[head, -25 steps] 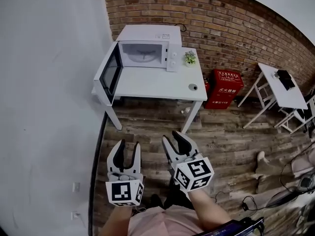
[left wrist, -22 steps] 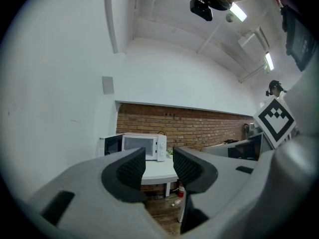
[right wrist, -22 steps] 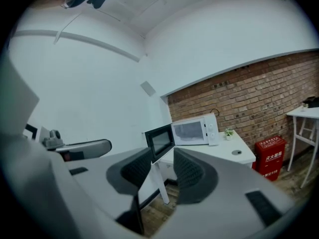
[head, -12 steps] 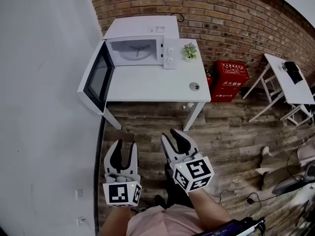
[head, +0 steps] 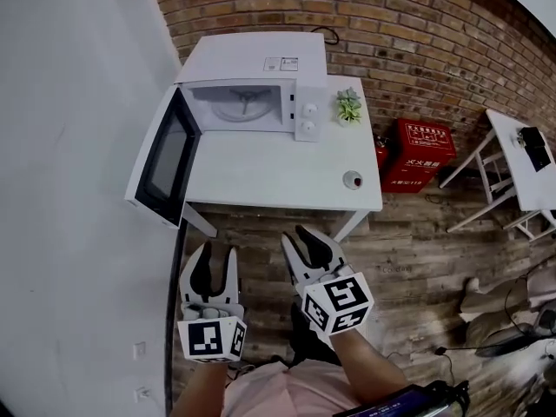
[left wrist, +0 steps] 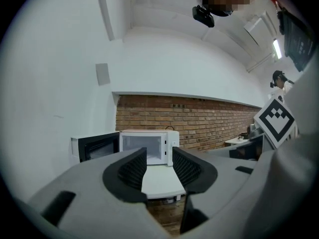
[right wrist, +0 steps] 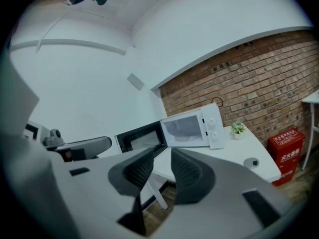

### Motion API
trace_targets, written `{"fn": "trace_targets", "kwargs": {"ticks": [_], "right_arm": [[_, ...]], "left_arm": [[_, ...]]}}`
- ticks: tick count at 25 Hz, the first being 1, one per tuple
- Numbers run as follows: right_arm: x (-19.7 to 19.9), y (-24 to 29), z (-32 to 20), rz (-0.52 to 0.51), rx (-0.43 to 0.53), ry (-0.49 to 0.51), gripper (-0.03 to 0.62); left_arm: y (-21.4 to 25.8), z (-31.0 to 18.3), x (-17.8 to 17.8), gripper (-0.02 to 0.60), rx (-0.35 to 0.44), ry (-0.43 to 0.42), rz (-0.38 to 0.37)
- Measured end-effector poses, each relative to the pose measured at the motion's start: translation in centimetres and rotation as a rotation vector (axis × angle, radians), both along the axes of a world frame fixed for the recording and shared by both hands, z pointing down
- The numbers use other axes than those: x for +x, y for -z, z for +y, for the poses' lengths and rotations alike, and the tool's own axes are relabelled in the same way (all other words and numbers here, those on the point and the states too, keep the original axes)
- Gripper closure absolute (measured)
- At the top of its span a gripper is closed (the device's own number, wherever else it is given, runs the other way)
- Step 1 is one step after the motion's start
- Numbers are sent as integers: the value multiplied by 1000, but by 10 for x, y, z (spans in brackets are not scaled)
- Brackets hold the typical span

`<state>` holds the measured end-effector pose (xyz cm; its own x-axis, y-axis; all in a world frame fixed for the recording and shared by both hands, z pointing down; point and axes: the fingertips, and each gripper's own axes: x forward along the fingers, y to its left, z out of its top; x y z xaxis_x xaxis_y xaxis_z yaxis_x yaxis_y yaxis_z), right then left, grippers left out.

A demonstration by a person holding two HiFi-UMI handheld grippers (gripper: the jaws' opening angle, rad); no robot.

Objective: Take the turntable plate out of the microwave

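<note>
Jaws: left gripper (head: 215, 254) stood spread and empty; right gripper (head: 304, 238) was closing on nothing | turntable plate (head: 241, 109) lay inside microwave (head: 252, 59) at table's (head: 278, 168) back-left corner, only faintly visible, rim partly hidden | door (head: 161, 168) hung open leftward | both grippers were short of table's front edge

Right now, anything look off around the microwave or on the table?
Nothing stands out. The microwave sits square on the white table, its door swung fully open, and the turntable plate seems to lie flat inside. The small potted plant stands upright, and nothing looks spilled or broken.
</note>
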<state>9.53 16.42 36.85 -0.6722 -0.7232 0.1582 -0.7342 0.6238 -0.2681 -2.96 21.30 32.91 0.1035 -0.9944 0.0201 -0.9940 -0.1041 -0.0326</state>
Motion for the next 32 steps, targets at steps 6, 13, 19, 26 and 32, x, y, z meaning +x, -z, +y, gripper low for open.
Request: {"fn": "trace_targets", "kwargs": {"ticks": [6, 13, 19, 26, 32], "right_arm": [[-5, 9, -44, -1, 15, 38, 494], [-1, 16, -68, 0, 37, 74, 499], [-7, 14, -77, -1, 38, 103, 499], [-27, 10, -95, 2, 39, 113, 499], [-44, -7, -128, 35, 15, 84, 499]], "left_arm": [[12, -38, 1, 422, 14, 33, -22], [20, -58, 9, 425, 39, 64, -29], [18, -61, 5, 428, 42, 98, -39], [16, -77, -15, 433, 49, 109, -30], [3, -118, -37, 434, 48, 78, -3]]}}
